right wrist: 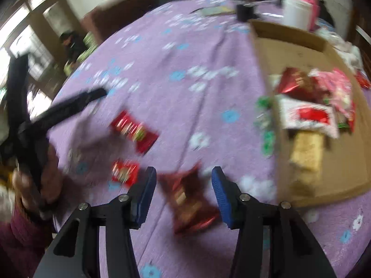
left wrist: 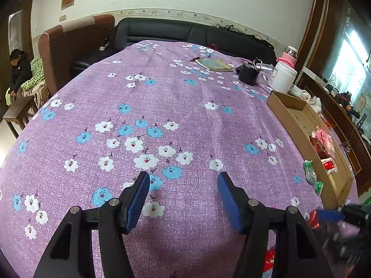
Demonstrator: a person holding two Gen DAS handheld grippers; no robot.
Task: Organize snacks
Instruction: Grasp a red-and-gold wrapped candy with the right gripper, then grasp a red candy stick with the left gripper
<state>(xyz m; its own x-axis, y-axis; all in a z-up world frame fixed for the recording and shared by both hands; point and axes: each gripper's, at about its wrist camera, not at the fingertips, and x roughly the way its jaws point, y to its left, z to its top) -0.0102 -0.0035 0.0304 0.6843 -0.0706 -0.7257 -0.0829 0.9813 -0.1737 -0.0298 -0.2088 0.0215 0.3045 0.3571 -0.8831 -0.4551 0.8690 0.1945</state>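
Right claw [right wrist: 183,193] spread over dark red foil snack packet [right wrist: 187,203] on worktop, not pinching, left claw [left wrist: 183,199] spread, empty, shallow cardboard box [right wrist: 301,46] nearby

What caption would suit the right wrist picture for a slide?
Open right tool hovers over a dark red snack packet on the floral tablecloth, beside a cardboard box of snacks.

Red snack packets [right wrist: 134,131] — flat on cloth

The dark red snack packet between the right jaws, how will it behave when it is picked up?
The dark red snack packet looks like thin crinkled foil, so it is probably light and floppy. Its glossy surface may slip. It lies flat on the tablecloth, so rolling seems unlikely.
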